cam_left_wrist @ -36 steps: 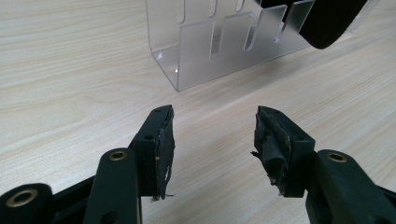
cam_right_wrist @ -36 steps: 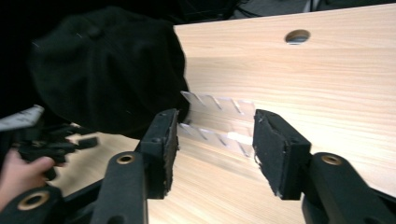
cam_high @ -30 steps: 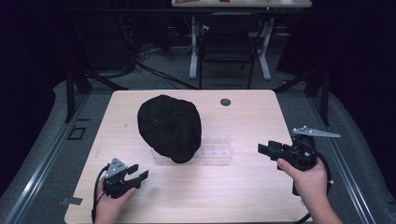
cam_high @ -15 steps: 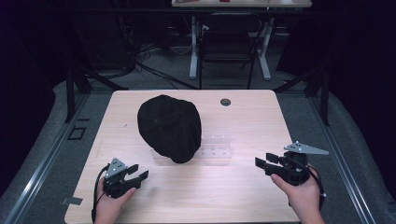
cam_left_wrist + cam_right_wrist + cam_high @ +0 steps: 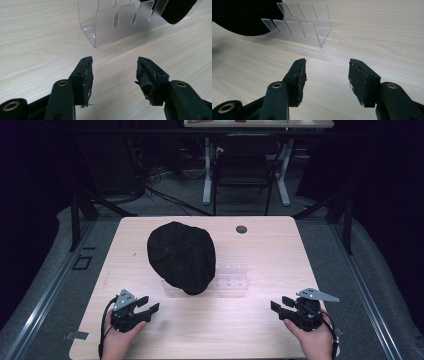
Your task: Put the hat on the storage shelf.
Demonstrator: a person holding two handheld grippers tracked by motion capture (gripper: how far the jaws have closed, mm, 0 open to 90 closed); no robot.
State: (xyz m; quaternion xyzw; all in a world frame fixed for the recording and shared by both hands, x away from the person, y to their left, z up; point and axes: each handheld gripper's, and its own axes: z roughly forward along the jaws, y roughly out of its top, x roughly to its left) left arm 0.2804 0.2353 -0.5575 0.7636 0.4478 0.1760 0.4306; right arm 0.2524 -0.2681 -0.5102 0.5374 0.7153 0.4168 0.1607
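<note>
A black cap (image 5: 182, 256) sits near the middle of the light wooden worktop (image 5: 260, 250), draped over the left part of a clear acrylic rack (image 5: 231, 276) whose slotted dividers stick out to the cap's right. The left claw (image 5: 145, 305) rests low at the near-left of the worktop, held in a hand (image 5: 116, 342), its 2 jaws spread apart and gripping nothing. In the left gripper view the left claw (image 5: 113, 72) points at the rack (image 5: 117, 22), which stands apart from the jaw tips, with the cap's (image 5: 178, 10) dark edge hanging over the rack at the upper right. The right claw (image 5: 281, 304) sits at the near-right, in the other hand (image 5: 314, 340), jaws also parted and empty, aimed toward the middle. In the right gripper view the right claw (image 5: 327, 72) faces the rack's (image 5: 304, 25) end wall across bare wood, and the cap (image 5: 242, 16) covers its far left portion. A small dark round disc (image 5: 241, 229) lies near the far edge of the worktop, well apart from the cap
</note>
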